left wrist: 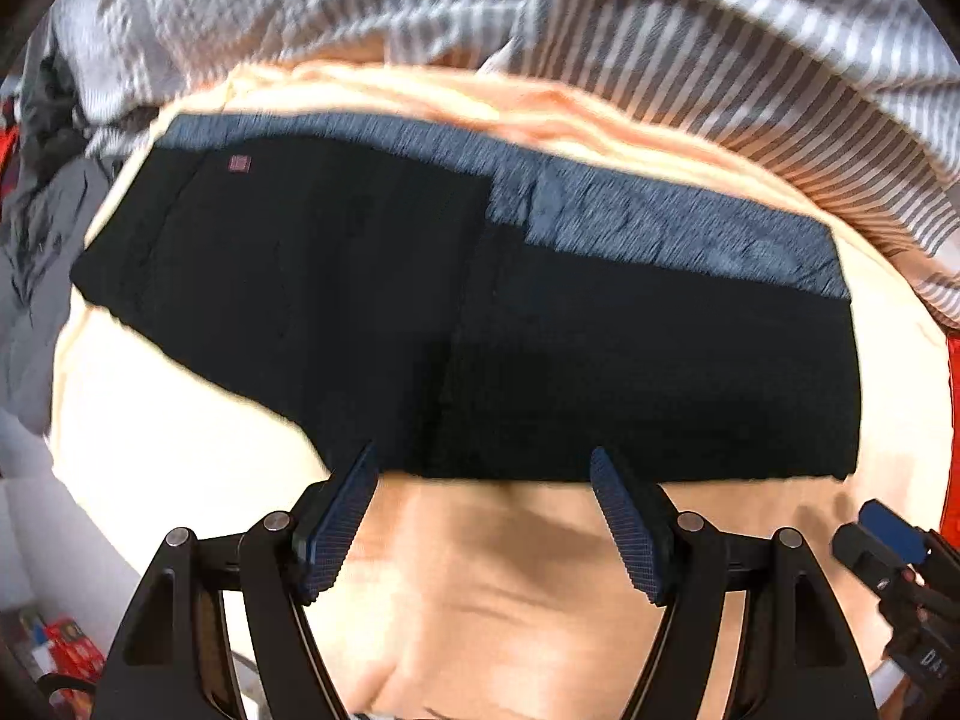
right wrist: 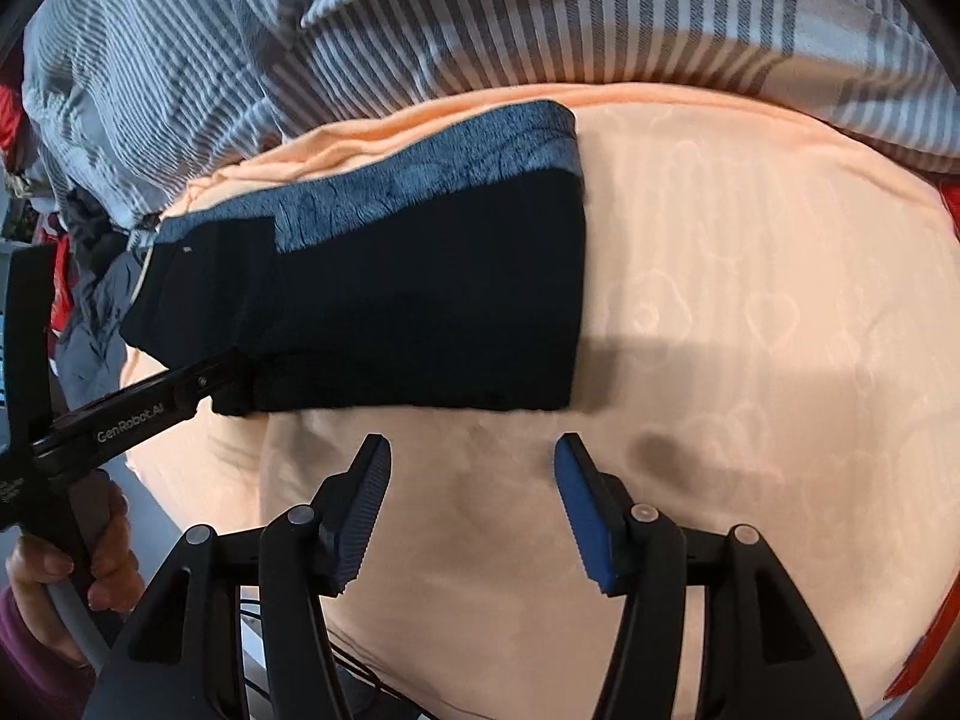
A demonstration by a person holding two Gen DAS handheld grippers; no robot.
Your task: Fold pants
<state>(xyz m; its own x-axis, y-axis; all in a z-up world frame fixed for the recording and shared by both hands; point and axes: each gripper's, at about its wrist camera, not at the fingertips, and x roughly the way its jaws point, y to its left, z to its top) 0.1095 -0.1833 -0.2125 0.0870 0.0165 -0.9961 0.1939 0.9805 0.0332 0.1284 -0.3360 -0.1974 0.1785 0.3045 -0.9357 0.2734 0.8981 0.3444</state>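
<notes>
The black pants (left wrist: 480, 312) lie folded into a flat band on the peach blanket (left wrist: 510, 570), with a blue fleecy lining strip (left wrist: 690, 228) showing along their far edge. My left gripper (left wrist: 483, 462) is open and empty at the pants' near edge, its fingers apart. In the right wrist view the pants (right wrist: 420, 312) lie ahead and to the left. My right gripper (right wrist: 471, 450) is open and empty over bare blanket (right wrist: 750, 330), just short of the near edge. The left gripper (right wrist: 198, 384) shows there at the pants' near left corner.
A grey-and-white striped duvet (right wrist: 480, 18) is bunched up behind the blanket. Grey and red clothes (left wrist: 36, 228) are piled at the left. The right gripper's tip (left wrist: 888, 540) shows at the left view's lower right. A hand (right wrist: 72, 564) holds the left gripper's handle.
</notes>
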